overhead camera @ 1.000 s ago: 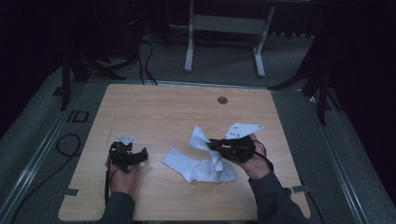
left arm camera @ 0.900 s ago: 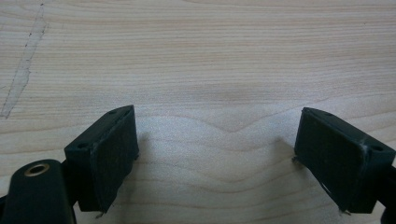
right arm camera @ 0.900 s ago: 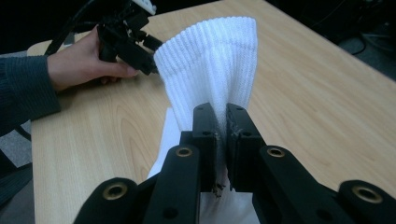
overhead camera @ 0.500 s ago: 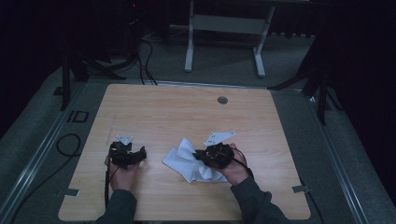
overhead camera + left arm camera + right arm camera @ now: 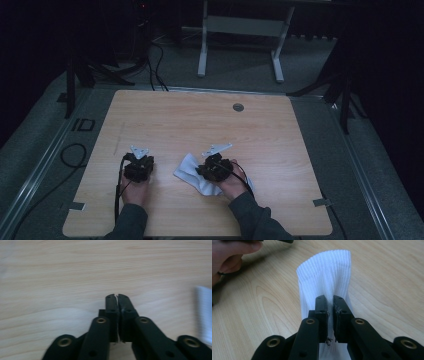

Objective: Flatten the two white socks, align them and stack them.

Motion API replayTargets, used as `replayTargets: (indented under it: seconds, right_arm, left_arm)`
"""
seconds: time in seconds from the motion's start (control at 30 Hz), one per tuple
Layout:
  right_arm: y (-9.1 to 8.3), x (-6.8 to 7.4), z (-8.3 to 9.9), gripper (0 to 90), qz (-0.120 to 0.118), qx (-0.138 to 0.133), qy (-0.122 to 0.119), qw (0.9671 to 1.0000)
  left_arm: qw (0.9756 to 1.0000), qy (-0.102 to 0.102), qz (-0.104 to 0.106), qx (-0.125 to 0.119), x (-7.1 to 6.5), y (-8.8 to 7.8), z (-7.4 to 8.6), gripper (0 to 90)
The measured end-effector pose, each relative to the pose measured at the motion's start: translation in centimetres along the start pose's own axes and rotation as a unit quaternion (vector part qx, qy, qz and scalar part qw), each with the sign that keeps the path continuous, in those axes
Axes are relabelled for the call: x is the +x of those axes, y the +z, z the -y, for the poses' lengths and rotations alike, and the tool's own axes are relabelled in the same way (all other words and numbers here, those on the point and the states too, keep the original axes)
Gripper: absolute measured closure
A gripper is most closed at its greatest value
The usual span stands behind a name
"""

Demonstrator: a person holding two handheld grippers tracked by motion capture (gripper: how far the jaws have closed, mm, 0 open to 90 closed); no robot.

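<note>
A white ribbed sock [image 5: 187,167] lies bunched on the wooden table [image 5: 200,125], near the front. My right gripper [image 5: 201,171] is shut on it. In the right gripper view the jaws [image 5: 330,298] pinch a fold of the sock [image 5: 324,272], and its cuff stretches away over the wood. My left gripper [image 5: 140,161] rests to the left of the sock, apart from it. Its jaws [image 5: 117,296] have just been closing and now stand shut with nothing between them over bare wood. The sock's edge [image 5: 203,312] blurs at the right of that view.
A small round grommet [image 5: 238,107] sits in the table's far middle. Tape marks lie at the front corners [image 5: 75,206]. Grey floor, a cable [image 5: 70,155] and a metal frame's legs [image 5: 202,55] surround the table. The person's left hand [image 5: 229,252] shows close by in the right gripper view.
My right gripper has come down and to the left with the sock, which was lifted and spread and now lies bunched low on the table. The left hand has stayed in place.
</note>
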State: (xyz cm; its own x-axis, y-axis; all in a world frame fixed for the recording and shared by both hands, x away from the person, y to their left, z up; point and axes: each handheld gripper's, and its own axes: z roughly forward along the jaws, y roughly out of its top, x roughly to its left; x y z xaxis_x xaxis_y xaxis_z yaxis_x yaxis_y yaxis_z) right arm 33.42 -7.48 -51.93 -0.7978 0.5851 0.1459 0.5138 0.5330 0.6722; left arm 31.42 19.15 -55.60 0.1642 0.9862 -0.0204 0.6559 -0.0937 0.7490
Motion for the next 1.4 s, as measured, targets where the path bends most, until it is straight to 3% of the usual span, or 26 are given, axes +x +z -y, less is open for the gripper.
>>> replayTargets:
  seconds: [0.1, 0.13, 0.17, 0.23, 0.27, 0.3, 0.33, 0.47, 0.53, 0.6, 0.7, 0.87, 0.97, 1.13, 1.2, 1.4]
  right_arm:
    - [0.5, 0.1, 0.0, 83.3, 0.002, 0.005, -0.002, 1.0]
    - [0.8, 0.2, 0.0, 83.2, 0.002, 0.009, -0.003, 1.0]
    - [0.8, 0.2, 0.0, 83.2, 0.002, 0.009, -0.003, 1.0]
    - [1.1, 0.4, 0.1, 83.0, 0.007, 0.013, -0.003, 0.9999]
    - [1.5, 0.3, 0.1, 82.7, 0.006, 0.014, 0.004, 0.9999]
    - [1.5, 0.3, 0.1, 82.7, 0.006, 0.014, 0.004, 0.9999]
    - [2.0, 0.2, 0.2, 82.4, 0.007, 0.02, 0.008, 0.9997]
    - [2.6, 0.2, 0.3, 82.1, 0.004, 0.026, 0.011, 0.9996]
    - [2.8, 0.3, 0.4, 81.2, 0.003, 0.027, 0.011, 0.9996]
    - [3.1, 0.3, 0.5, 73.1, -0.001, 0.027, 0.012, 0.9995]
    - [3.2, 0.2, 0.5, 73.0, -0.001, 0.03, 0.012, 0.9995]
    - [3.4, 0.2, 0.5, 70.2, 0.002, 0.031, 0.008, 0.9995]
    - [3.5, 0.3, 0.5, 70.1, 0.003, 0.033, 0.004, 0.9995]
    - [3.5, 0.4, 0.6, 70.1, 0.006, 0.034, -0.008, 0.9994]
    - [3.6, 0.6, 0.6, 70.1, 0.011, 0.034, -0.016, 0.9992]
    - [3.6, 0.6, 0.6, 70.2, 0.009, 0.034, -0.024, 0.9991]
  left_arm:
    - [0.9992, 0.028, 0.028, 0.002, -1.3, -0.2, -0.1, 89.2]
    - [0.9977, 0.051, 0.044, 0.004, -2.3, -0.2, 0.0, 89.2]
    - [0.9977, 0.051, 0.044, 0.004, -2.3, -0.2, 0.0, 89.3]
    - [0.9957, 0.074, 0.056, 0.007, -3.3, -0.2, 0.0, 89.3]
    - [0.9934, 0.094, 0.065, 0.011, -4.2, -0.1, 0.1, 89.2]
    - [0.9934, 0.094, 0.065, 0.011, -4.2, -0.1, 0.1, 89.2]
    - [0.9911, 0.11, 0.072, 0.018, -5.0, 0.1, 0.3, 89.3]
    - [0.9885, 0.125, 0.08, 0.027, -5.6, 0.3, 0.4, 89.2]
    - [0.9879, 0.129, 0.08, 0.029, -5.7, 0.4, 0.4, 89.2]
    - [0.9882, 0.126, 0.082, 0.03, -5.7, 0.4, 0.4, 89.2]
    - [0.9883, 0.125, 0.081, 0.031, -5.6, 0.3, 0.4, 89.2]
    - [0.9896, 0.114, 0.088, 0.009, -5.4, -0.6, 0.1, 89.3]
    - [0.9884, 0.115, 0.099, -0.003, -5.6, -1.2, 0.0, 89.3]
    - [0.984, 0.136, 0.113, -0.024, -6.9, -1.9, -0.1, 89.2]
    - [0.9823, 0.142, 0.119, -0.025, -7.4, -1.9, -0.2, 89.2]
    - [0.9809, 0.155, 0.118, -0.005, -7.7, -0.7, -0.1, 89.2]
